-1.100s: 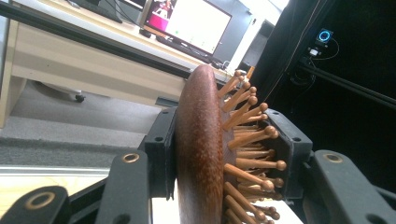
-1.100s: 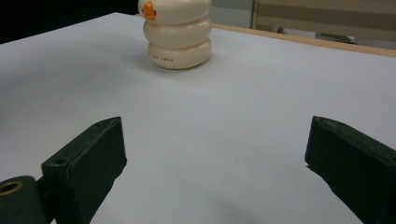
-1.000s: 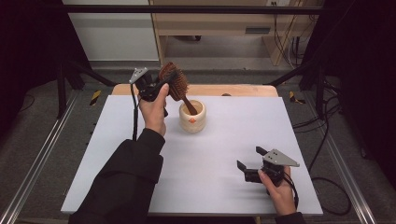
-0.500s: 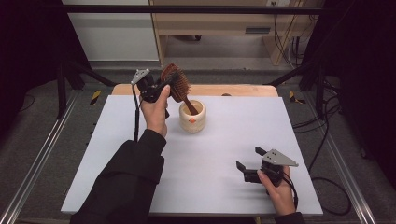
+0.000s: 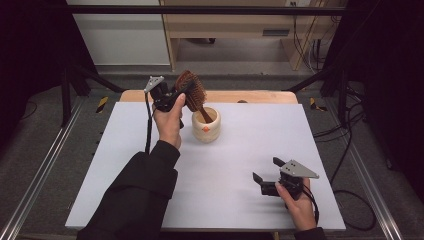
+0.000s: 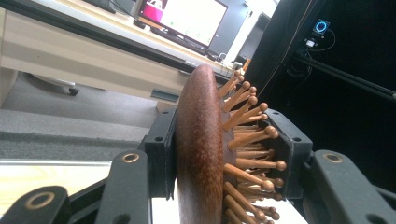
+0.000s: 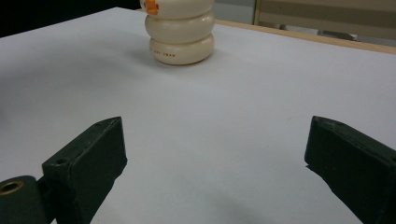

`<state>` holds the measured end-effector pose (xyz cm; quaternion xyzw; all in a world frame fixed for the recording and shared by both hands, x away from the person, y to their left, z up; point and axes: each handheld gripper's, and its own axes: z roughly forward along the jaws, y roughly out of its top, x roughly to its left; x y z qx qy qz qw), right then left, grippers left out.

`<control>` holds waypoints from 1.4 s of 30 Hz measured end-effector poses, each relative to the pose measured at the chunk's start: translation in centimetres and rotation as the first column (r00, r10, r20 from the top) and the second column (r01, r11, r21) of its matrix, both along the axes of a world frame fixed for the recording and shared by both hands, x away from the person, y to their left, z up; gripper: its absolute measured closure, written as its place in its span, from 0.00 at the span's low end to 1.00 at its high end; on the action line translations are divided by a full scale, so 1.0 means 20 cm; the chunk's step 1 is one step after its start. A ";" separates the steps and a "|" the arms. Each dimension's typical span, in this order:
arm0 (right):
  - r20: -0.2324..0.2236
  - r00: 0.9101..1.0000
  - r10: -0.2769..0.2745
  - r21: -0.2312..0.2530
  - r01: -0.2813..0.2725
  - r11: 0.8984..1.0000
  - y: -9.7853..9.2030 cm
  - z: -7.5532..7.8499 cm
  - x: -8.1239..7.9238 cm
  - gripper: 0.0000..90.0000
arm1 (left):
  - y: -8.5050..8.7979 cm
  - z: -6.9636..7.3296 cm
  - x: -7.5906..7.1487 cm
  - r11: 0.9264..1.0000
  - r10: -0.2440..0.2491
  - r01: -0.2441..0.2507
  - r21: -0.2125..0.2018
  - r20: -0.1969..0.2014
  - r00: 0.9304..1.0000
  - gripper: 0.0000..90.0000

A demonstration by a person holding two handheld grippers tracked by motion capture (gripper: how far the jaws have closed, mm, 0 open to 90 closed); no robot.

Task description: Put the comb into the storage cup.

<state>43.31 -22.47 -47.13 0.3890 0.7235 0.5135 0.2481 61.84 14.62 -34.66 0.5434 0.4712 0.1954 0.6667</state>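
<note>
The left claw (image 5: 176,96), in the upper middle of the high view, is clamped on the head of a wooden hairbrush (image 5: 192,90). In the left gripper view one jaw presses the smooth brown back of the hairbrush (image 6: 198,154) and the other bears on the tips of its wooden pins. The brush hangs tilted, its handle running down and to the right into the mouth of a cream ribbed cup (image 5: 206,126) that stands on the white table (image 5: 250,135) just right of the left hand. Whether the handle end rests on the cup's floor or only leans on its rim cannot be told.

The right claw (image 5: 265,176) sits low at the lower right of the high view, jaws spread apart with nothing between them; in the right gripper view the cup (image 7: 180,35) stands well apart from it, at the top of the frame.

The risks look plain. The grip on rounded pin tips is probably weak, so the brush could twist or slide out. The handle also acts as a lever: any sideways pull while it sits in the cup could tip the light, unsteadied cup over. Let go with the head this far off to one side, the brush's weight might topple the cup.
</note>
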 end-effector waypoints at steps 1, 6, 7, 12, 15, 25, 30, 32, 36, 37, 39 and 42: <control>-0.001 1.000 -0.001 -0.001 0.001 1.000 0.00 0.00 0.00 0.06 | 0.00 0.00 0.00 1.000 -0.001 0.001 -0.001 -0.001 1.000 0.57; -0.004 1.000 0.000 -0.002 0.000 1.000 0.00 0.00 0.00 0.06 | 0.00 0.00 0.00 1.000 -0.003 0.003 0.002 -0.002 1.000 0.57; -0.004 1.000 0.001 -0.002 -0.001 1.000 0.00 0.00 0.00 0.06 | 0.00 0.00 0.00 1.000 -0.004 0.004 0.002 -0.002 1.000 0.57; -0.003 1.000 0.002 -0.003 -0.002 1.000 0.00 0.00 0.00 0.06 | -0.01 -0.01 0.00 1.000 -0.006 0.006 0.003 -0.004 1.000 0.56; -0.007 1.000 0.003 -0.002 -0.003 1.000 0.00 0.00 0.00 0.06 | -0.01 -0.02 -0.01 1.000 -0.007 0.007 0.003 -0.007 1.000 0.57; -0.007 1.000 0.010 -0.005 -0.010 1.000 0.01 0.00 0.00 0.06 | -0.01 -0.03 -0.01 1.000 -0.006 0.006 -0.002 -0.008 1.000 0.56; -0.009 1.000 0.012 -0.005 -0.012 1.000 0.01 -0.01 0.00 0.06 | -0.01 -0.03 -0.01 1.000 -0.004 0.004 0.000 -0.010 1.000 0.56; -0.009 1.000 0.012 -0.005 -0.012 1.000 0.01 -0.01 0.00 0.06 | -0.01 -0.03 -0.01 1.000 -0.004 0.004 0.001 -0.010 1.000 0.56; -0.010 1.000 0.013 -0.006 -0.013 1.000 0.01 -0.01 0.00 0.06 | -0.02 -0.03 -0.01 1.000 -0.006 0.006 0.002 -0.009 1.000 0.56; -0.010 1.000 0.014 -0.006 -0.014 1.000 0.01 -0.01 0.00 0.06 | -0.02 -0.03 -0.01 1.000 -0.006 0.006 0.002 -0.010 1.000 0.56; -0.011 1.000 0.013 -0.006 -0.013 1.000 0.01 -0.01 0.00 0.06 | -0.02 -0.03 -0.01 1.000 -0.007 0.007 0.002 -0.010 1.000 0.56; -0.010 1.000 0.014 -0.006 -0.014 1.000 0.01 -0.01 0.00 0.06 | -0.02 -0.04 -0.01 1.000 -0.006 0.006 0.000 -0.011 1.000 0.56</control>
